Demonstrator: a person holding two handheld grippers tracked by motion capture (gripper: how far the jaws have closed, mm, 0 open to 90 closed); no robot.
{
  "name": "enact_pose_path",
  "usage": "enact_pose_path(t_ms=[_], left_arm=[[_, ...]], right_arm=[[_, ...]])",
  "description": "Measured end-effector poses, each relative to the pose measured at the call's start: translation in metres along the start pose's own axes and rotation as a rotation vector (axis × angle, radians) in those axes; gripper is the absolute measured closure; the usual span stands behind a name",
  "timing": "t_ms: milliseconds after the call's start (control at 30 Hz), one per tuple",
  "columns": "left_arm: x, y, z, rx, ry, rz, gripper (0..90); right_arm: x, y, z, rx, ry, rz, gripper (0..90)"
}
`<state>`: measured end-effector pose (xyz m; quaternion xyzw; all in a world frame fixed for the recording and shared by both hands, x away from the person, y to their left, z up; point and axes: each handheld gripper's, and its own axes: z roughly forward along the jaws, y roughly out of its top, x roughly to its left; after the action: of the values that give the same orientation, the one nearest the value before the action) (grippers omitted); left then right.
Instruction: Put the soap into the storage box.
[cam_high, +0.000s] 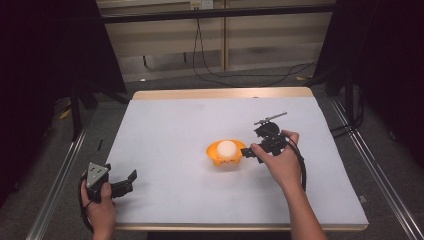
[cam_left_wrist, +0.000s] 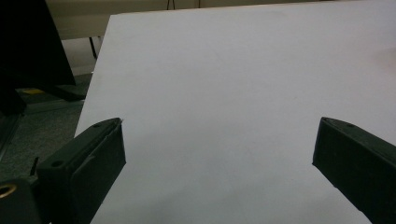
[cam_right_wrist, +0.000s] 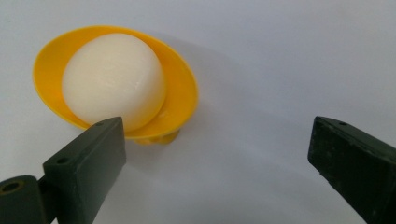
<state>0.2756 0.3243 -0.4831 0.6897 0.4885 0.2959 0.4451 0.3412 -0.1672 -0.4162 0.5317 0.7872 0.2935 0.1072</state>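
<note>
High view: orange bowl (cam_high: 225, 153) with white ball (cam_high: 227, 148) mid-worktop (cam_high: 165, 125), just left of right hand-held gripper (cam_high: 245, 152); left hand-held gripper (cam_high: 131, 181) far off, near-left corner.
Left gripper view: jaws apart, empty.
Right gripper view: jaws wide, empty; bowl (cam_right_wrist: 182, 88) ahead-left.

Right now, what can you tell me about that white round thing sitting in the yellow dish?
The smooth white rounded lump, like a bar of soap or a peeled egg, looks waxy and slightly glossy. It sits in the shallow yellow plastic dish near the middle of the white table sheet, leaning on the dish's inner wall. Only the dish touches it. The right gripper is close beside the dish, its black fingers spread wide, holding nothing.
</note>
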Motion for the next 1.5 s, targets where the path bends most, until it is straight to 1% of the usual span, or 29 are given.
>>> enact_pose_path(t_ms=[200,233,300,467,733,967,1033,1067,1100,1167,1367,1500], left_arm=[[0.0,0.0,0.0,0.0,0.0,0.003,2.3],[0.0,0.0,0.0,0.0,-0.001,0.003,2.3],[0.0,0.0,0.0,0.0,0.0,0.003,2.3],[0.0,0.0,0.0,-0.001,0.0,0.003,2.3],[0.0,0.0,0.0,0.0,0.002,0.005,2.3],[-0.001,0.0,0.0,0.0,0.005,0.005,2.4],[-0.001,0.0,0.0,0.0,0.004,0.007,2.3],[-0.001,0.0,0.0,0.0,0.004,0.007,2.4],[-0.001,0.0,0.0,0.0,0.004,0.007,2.4],[-0.001,0.0,0.0,0.0,0.001,0.006,2.4],[-0.001,0.0,0.0,0.001,0.003,0.007,2.4],[-0.001,0.0,0.0,0.0,0.0,0.007,2.5]], right_arm=[[-0.008,-0.008,-0.002,-0.003,-0.015,0.012,3.6],[-0.011,-0.011,-0.003,-0.003,-0.019,0.016,3.5],[-0.013,-0.013,-0.004,-0.002,-0.023,0.019,3.5],[-0.023,-0.023,-0.006,-0.006,-0.036,0.037,3.4],[-0.037,-0.038,-0.014,-0.033,-0.05,0.064,3.2],[-0.045,-0.048,-0.018,-0.046,-0.057,0.069,1.3],[-0.047,-0.052,-0.02,-0.061,-0.059,0.066,0.0],[-0.048,-0.053,-0.02,-0.062,-0.056,0.068,0.0],[-0.049,-0.055,-0.021,-0.07,-0.06,0.061,0.0],[-0.05,-0.058,-0.022,-0.074,-0.061,0.069,0.0],[-0.056,-0.069,-0.026,-0.094,-0.066,0.072,0.0],[-0.06,-0.077,-0.028,-0.105,-0.081,0.071,0.0]])
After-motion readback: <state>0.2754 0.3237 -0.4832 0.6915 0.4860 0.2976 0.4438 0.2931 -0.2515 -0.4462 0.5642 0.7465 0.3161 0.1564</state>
